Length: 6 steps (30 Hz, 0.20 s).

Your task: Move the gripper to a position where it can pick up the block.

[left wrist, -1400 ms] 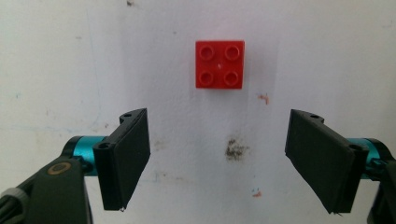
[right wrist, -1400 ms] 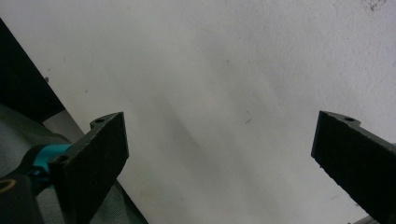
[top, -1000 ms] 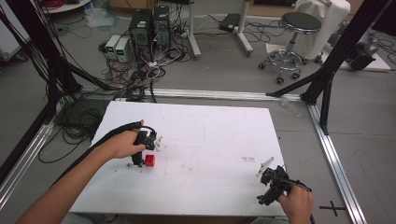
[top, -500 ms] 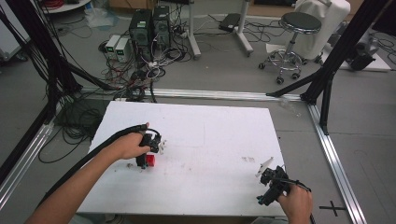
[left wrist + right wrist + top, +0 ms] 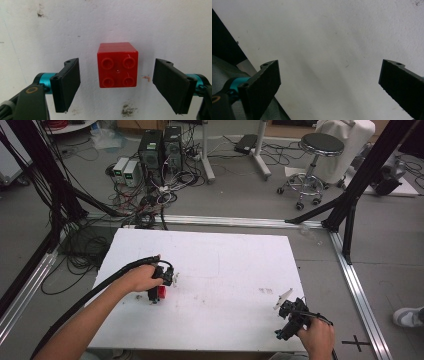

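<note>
Left hand-held gripper [image 5: 116, 83] brought down over the red brick [image 5: 117, 65] — jaws wide, nothing gripped.

Compared with a second ago, the left hand-held gripper is seen shifted slightly toward the near edge of the white surface [image 5: 225, 255] and settled over the brick, which is unmoved at left of centre, studs up. Gaps are seen on both sides between jaws and brick — a grasp is judged imminent. The right hand-held gripper [image 5: 329, 87] is kept at the near right corner, jaws wide, empty.

White table [image 5: 225, 255], scuffed surface; red studded brick [image 5: 117, 65] resting on it, left half
</note>
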{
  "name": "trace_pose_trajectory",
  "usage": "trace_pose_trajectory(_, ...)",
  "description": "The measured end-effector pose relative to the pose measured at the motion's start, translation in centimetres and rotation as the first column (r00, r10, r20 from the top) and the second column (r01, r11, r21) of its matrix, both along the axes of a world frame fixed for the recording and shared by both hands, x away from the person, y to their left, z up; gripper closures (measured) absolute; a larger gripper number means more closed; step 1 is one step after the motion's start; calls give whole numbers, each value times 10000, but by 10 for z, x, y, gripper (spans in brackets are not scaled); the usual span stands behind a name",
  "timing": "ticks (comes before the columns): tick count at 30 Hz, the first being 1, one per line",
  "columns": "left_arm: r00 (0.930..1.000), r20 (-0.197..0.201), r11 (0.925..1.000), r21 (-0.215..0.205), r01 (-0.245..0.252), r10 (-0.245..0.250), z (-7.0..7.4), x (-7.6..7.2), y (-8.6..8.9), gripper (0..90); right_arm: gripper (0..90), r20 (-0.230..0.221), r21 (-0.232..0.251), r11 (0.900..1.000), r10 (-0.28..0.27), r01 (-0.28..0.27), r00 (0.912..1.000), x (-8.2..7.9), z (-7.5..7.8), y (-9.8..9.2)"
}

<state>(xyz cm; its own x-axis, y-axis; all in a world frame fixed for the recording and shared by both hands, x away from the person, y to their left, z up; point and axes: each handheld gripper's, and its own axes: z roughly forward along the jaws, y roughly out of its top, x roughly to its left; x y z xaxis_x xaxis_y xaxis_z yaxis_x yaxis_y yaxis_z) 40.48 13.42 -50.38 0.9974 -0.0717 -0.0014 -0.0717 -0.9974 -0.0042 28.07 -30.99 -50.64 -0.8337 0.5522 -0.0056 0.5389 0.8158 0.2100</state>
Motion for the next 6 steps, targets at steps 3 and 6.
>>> trace_pose_trajectory(3, 10000, 13, 10000, -47, -34, 34, 0, 0, 0, 225, 31, 8, 7, 10000, -8, 8, 10000, 0, 0, 0)
trace_pose_trajectory(6, 10000, 32, 10000, -61, -37, 37, 2, 0, 0, 225, 31, 21, 3, 10000, -31, 31, 10000, 0, 1, -1)
